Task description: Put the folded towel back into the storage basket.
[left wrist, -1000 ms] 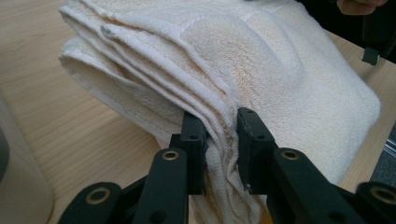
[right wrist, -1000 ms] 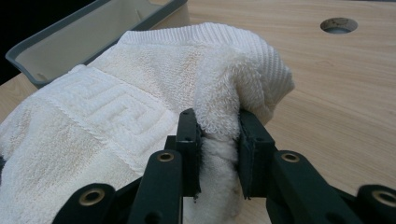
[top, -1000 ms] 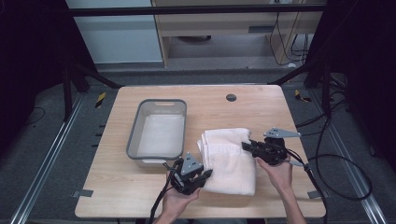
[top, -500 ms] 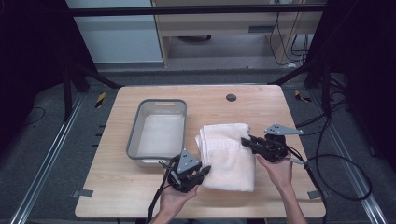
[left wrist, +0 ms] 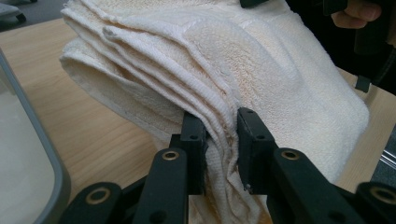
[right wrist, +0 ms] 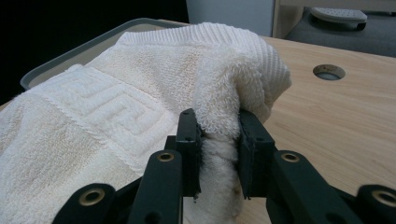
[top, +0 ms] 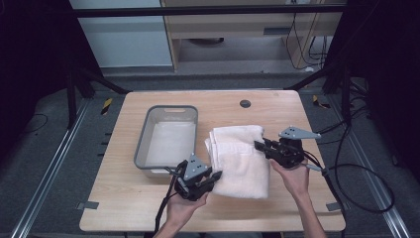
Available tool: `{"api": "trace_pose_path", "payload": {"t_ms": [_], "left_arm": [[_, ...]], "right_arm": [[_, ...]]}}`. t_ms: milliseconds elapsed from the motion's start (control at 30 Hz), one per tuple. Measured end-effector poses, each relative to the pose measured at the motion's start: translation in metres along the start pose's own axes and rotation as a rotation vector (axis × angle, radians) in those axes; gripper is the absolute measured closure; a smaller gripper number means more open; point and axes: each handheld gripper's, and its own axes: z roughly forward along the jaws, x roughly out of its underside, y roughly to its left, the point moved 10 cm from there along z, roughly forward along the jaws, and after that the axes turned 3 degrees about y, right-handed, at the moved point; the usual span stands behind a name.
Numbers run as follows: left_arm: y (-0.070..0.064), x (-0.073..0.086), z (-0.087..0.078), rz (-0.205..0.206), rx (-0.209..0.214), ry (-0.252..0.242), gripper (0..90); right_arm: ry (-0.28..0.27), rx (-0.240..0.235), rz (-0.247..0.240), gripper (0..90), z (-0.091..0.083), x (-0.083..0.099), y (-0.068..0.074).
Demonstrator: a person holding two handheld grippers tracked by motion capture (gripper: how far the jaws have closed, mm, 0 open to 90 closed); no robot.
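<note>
A folded cream towel (top: 240, 158) lies on the wooden table (top: 124, 198), right of a grey bin. My left gripper (top: 213, 177) pinches the towel's near left corner; in the left gripper view its jaws are shut on several layered edges of the towel (left wrist: 224, 93). My right gripper (top: 259, 145) grips the towel's right edge. In the right gripper view its jaws squeeze a bunched fold of the towel (right wrist: 219, 107), which rises above the tabletop.
A grey plastic bin (top: 168, 140) with a pale lining stands left of the towel, and its rim (right wrist: 70, 53) shows behind the cloth. A round cable hole (top: 244, 103) sits at the table's far middle. Cables trail off the right edge.
Both grippers have shifted slightly forward and left with the towel, and the towel's left edge now lies closer to the bin.
</note>
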Motion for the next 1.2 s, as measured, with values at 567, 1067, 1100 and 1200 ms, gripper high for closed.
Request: {"api": "trace_pose_path", "payload": {"t_ms": [567,1067,1100,1200], "left_arm": [[0.023,-0.022,-0.029,-0.013,-0.025,-0.072,73.9],[0.042,-0.029,-0.05,-0.033,-0.047,-0.107,74.0],[0.045,-0.03,-0.053,-0.033,-0.053,-0.112,74.0],[0.05,-0.031,-0.058,-0.039,-0.061,-0.114,74.0]], "right_arm": [[-0.049,-0.003,-0.036,73.1,0.006,-0.043,0.018],[-0.063,-0.02,-0.054,73.1,0.019,-0.067,0.037],[-0.065,-0.022,-0.056,73.1,0.02,-0.069,0.038],[-0.064,-0.026,-0.062,73.0,0.024,-0.073,0.042]]}}
